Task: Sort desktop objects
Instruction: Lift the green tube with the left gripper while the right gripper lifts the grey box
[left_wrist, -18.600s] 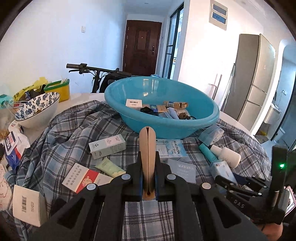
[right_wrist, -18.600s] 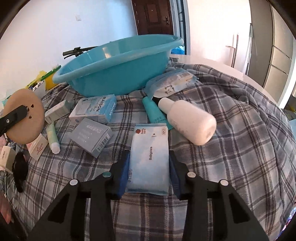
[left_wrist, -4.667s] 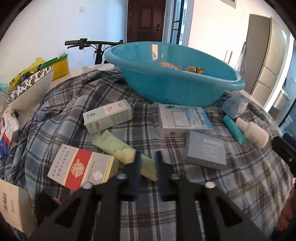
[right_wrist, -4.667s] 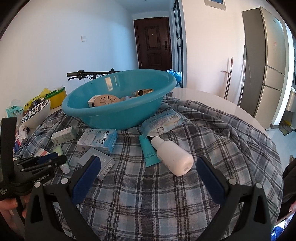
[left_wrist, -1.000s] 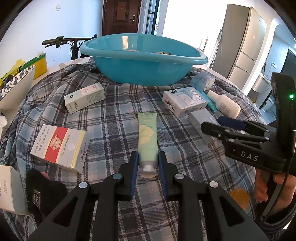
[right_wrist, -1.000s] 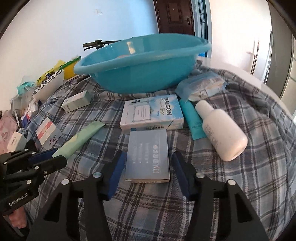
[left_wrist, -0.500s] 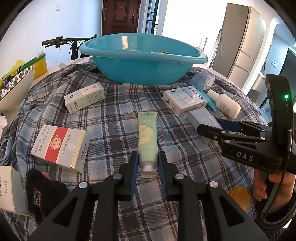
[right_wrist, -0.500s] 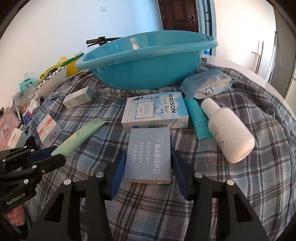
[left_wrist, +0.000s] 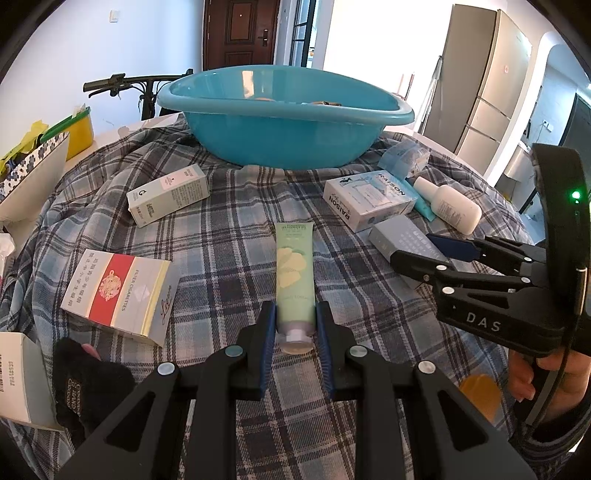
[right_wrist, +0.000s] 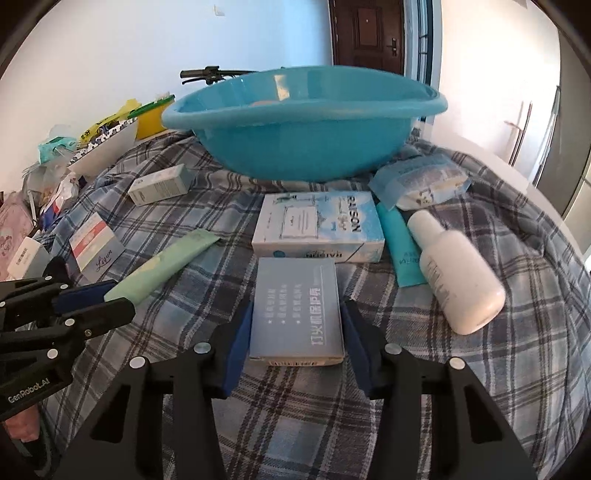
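A pale green tube (left_wrist: 295, 266) lies lengthwise on the plaid cloth, and my left gripper (left_wrist: 295, 325) is shut on its cap end. In the right wrist view the same tube (right_wrist: 166, 266) runs out of the left gripper (right_wrist: 118, 297) at the left edge. A flat grey-blue box (right_wrist: 295, 306) lies in front of the RAISON box. My right gripper (right_wrist: 297, 332) has its blue pads against the box's two long sides. The left wrist view shows this right gripper (left_wrist: 413, 247) on the grey-blue box (left_wrist: 399, 232) from the side. The big blue basin (left_wrist: 280, 140) stands at the back.
Beyond the grey-blue box lie a RAISON box (right_wrist: 317, 225), a teal tube (right_wrist: 402, 254), a white bottle (right_wrist: 454, 273) and a blue pouch (right_wrist: 421, 181). A red-and-white carton (left_wrist: 114, 291) and a white-green box (left_wrist: 170, 194) lie left. A patterned bowl (left_wrist: 29, 173) sits far left.
The right gripper's jaws have narrowed onto the sides of the grey-blue box and it has edged slightly forward. The left gripper and the green tube have stayed put.
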